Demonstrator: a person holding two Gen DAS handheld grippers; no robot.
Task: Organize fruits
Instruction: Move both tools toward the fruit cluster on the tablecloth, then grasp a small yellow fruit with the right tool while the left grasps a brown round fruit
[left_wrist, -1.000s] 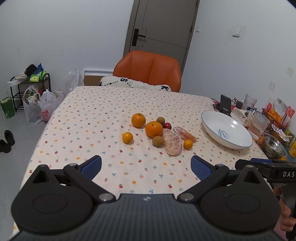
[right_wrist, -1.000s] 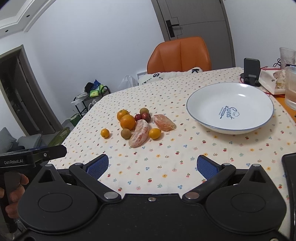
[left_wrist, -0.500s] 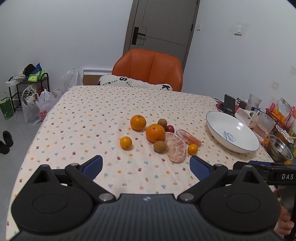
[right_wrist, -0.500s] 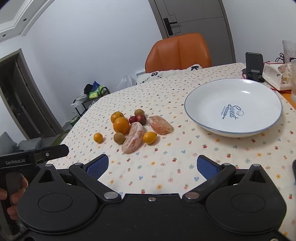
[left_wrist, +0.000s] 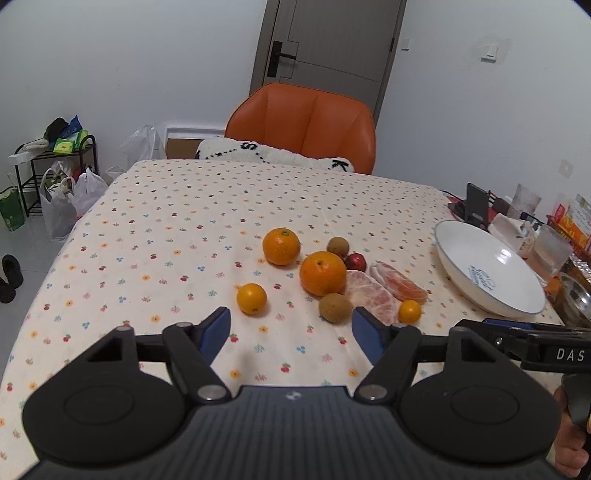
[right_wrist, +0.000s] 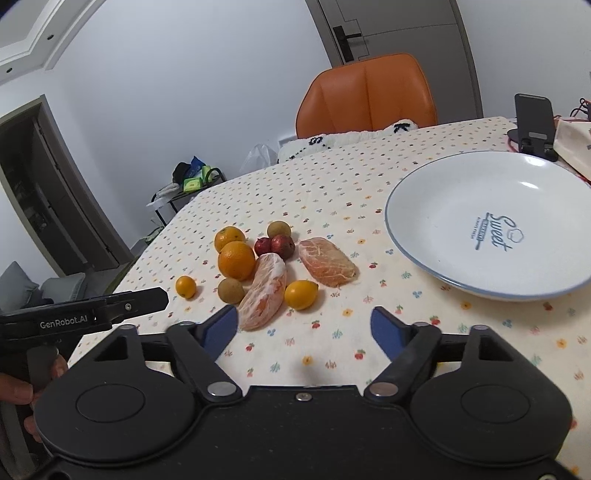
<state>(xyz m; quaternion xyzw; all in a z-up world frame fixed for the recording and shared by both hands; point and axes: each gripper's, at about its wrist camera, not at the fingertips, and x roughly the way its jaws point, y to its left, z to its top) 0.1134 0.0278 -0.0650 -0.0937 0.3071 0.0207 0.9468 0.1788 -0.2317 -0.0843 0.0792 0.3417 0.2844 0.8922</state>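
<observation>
Lying clustered, fruits (right_wrist: 258, 269) (two peeled) beside white plate (right_wrist: 436, 236)

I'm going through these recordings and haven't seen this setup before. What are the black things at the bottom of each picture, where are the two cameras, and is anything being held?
There is no robot here. A person holds a hand-held gripper in each hand, and each carries a fisheye camera looking forward along its two blue-tipped fingers. The black shapes at the bottom are the tool's own body.

The left wrist view shows the left hand-held gripper; the right wrist view shows the right hand-held gripper. Both are open and hold nothing.

On the floral tablecloth lies a cluster of fruit: two oranges, small yellow-orange fruits, small brown fruits, two small dark red fruits and two peeled citrus pieces. To the right of the cluster sits a white plate, with no fruit on it yet. An orange chair stands behind the table.
</observation>
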